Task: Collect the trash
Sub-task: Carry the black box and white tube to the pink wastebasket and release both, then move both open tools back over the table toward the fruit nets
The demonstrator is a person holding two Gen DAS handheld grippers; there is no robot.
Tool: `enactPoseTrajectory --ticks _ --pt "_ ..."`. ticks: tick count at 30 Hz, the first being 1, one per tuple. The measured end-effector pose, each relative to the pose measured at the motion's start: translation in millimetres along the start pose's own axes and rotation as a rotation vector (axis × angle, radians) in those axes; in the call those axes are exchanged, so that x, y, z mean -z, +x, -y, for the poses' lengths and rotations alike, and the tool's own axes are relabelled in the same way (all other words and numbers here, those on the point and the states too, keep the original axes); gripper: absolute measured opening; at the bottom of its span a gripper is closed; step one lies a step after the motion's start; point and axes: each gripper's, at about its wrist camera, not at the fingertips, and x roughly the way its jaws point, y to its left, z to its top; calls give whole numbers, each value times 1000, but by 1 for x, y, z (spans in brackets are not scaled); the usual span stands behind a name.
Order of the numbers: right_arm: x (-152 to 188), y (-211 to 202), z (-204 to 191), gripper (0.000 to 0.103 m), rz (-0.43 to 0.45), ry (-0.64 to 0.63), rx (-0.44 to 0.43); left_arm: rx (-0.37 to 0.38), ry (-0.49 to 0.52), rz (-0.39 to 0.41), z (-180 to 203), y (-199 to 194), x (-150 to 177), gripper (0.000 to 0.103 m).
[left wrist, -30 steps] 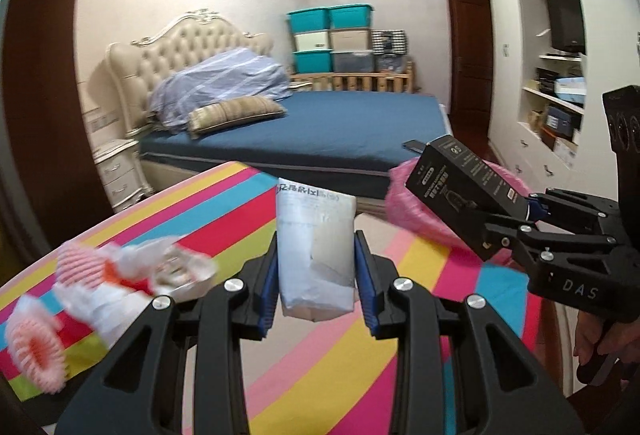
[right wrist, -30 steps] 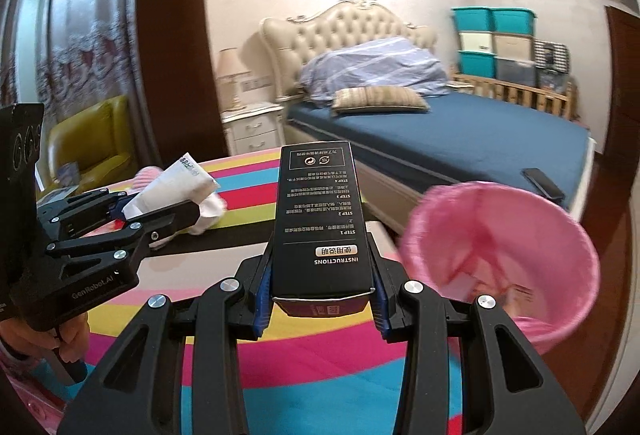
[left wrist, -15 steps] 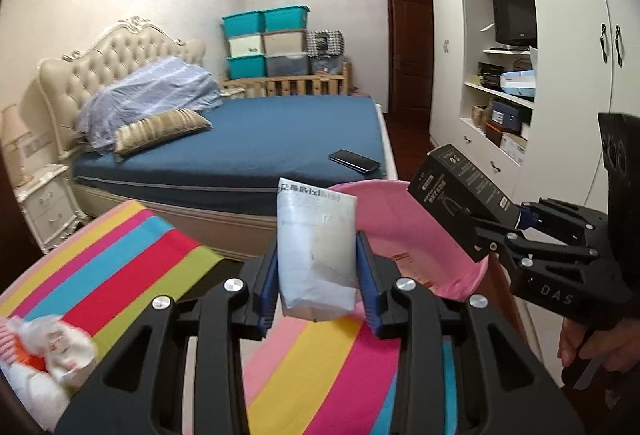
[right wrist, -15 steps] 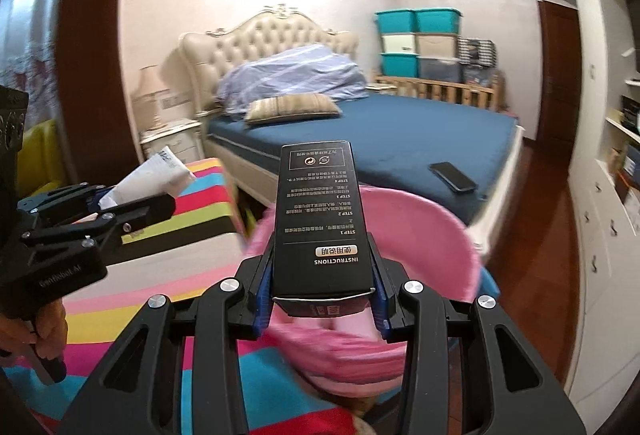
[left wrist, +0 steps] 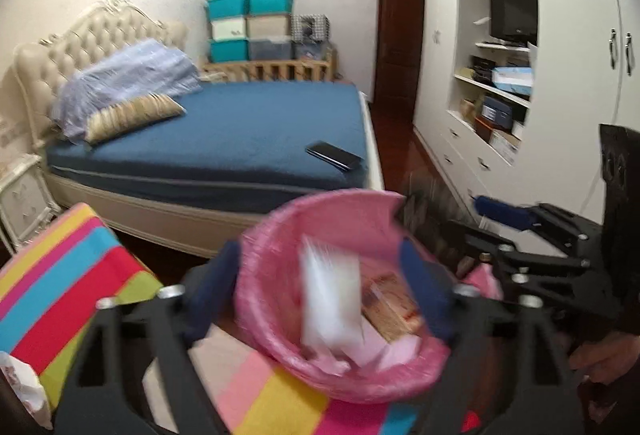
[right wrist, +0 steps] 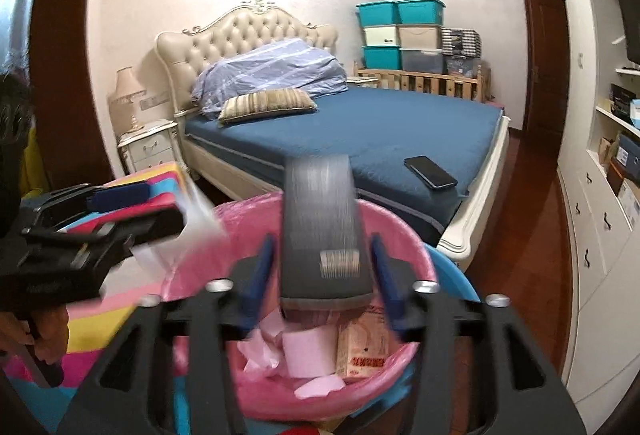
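Observation:
A pink-lined trash bin (left wrist: 280,339) sits below both grippers, holding paper scraps and a small carton (right wrist: 362,349). My left gripper (left wrist: 318,259) hangs over it with its jaws opening wide. A blurred white packet (left wrist: 330,299) drops between them, touching neither pad. My right gripper (right wrist: 323,251) is opening too. A blurred black box (right wrist: 322,227) slips down between its pads with a gap on each side. In the left wrist view the right gripper (left wrist: 476,217) is at the right; in the right wrist view the left gripper (right wrist: 160,207) is at the left, the white packet (right wrist: 200,219) streaking off it.
A striped tablecloth (left wrist: 60,283) covers the table left of the bin, with a white wrapper (left wrist: 20,387) at its near edge. Behind stands a blue bed (right wrist: 360,127) with a phone (right wrist: 430,171) on it. White cupboards (left wrist: 568,83) line the right; a nightstand (right wrist: 150,145) stands at the left.
Both grippers swung right from over the table to above the bin. Their jaws spread apart, and the white packet and the black box came loose and are falling.

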Motion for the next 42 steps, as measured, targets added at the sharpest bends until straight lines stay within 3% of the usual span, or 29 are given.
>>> enactPoseTrajectory --ticks 4,7,13,21,31,42 --pt "3 -12 8 58 9 20 17 -64 -9 3 -15 -17 5 85" --pt "10 -21 10 58 -3 55 18 -156 -25 10 -31 -44 18 99" --pt "20 -28 -12 58 -38 43 -17 -273 -76 -25 -63 -100 55 98" --pt "17 -26 -83 60 -53 -18 -146 -420 -140 -33 -103 -173 98 98" --pt "30 -13 -187 63 -144 -135 -327 -603 -246 -54 -146 -256 157 98" --pt "40 5 -287 63 -213 -297 -462 -784 -393 -62 -195 -325 193 98"
